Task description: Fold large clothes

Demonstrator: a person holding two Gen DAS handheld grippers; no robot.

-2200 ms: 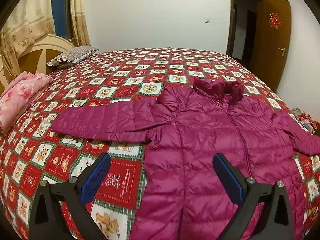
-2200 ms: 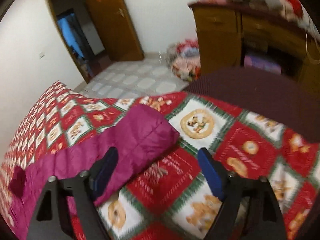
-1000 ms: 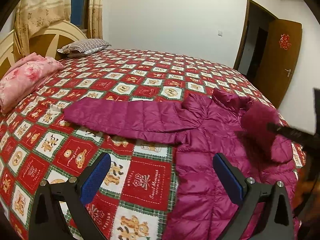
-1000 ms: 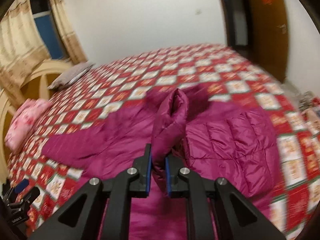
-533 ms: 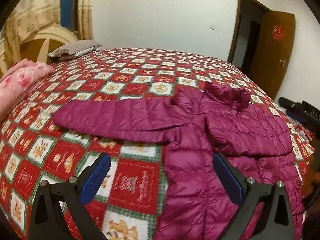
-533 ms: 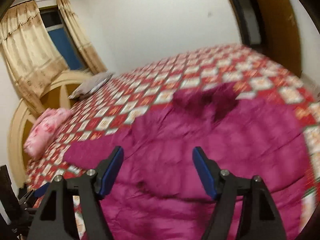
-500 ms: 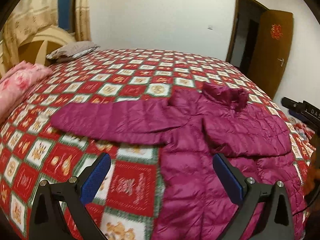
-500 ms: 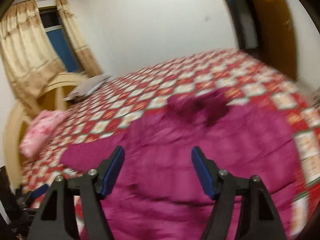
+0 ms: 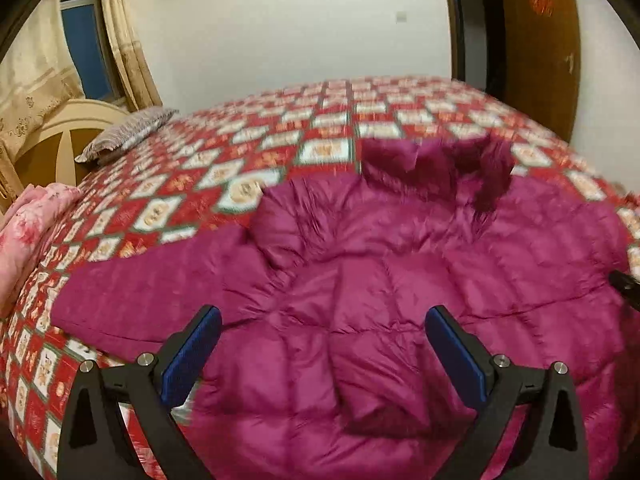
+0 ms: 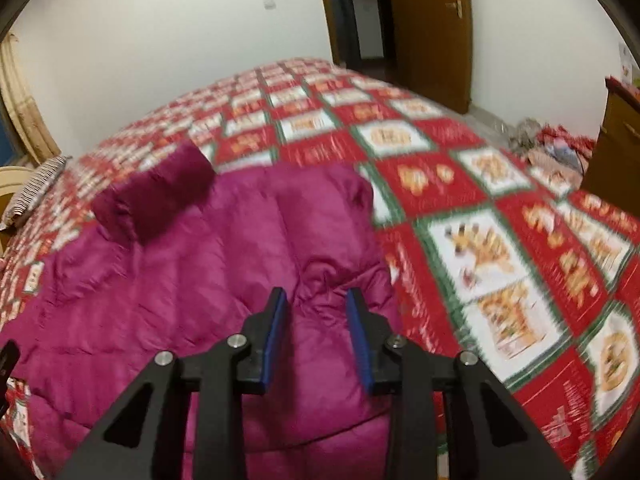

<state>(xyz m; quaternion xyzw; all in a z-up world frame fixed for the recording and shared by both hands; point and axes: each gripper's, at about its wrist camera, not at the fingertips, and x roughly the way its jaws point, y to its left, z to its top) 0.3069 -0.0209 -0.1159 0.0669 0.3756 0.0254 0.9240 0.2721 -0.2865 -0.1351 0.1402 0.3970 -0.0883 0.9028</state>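
Left wrist view: left gripper [image 9: 322, 350] jaws wide apart, holding nothing, over the near body of the magenta down jacket [image 9: 380, 280] spread on the bed [image 9: 248, 152]; its left sleeve [image 9: 160, 284] lies out flat, likely next to fold. Right wrist view: right gripper [image 10: 316, 334] jaws narrowing but not gripping, over the jacket's right side, probably setting up a pinch.

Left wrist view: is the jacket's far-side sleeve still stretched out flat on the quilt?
No, that sleeve lies folded across the jacket chest; only the near-pillow sleeve is stretched out.
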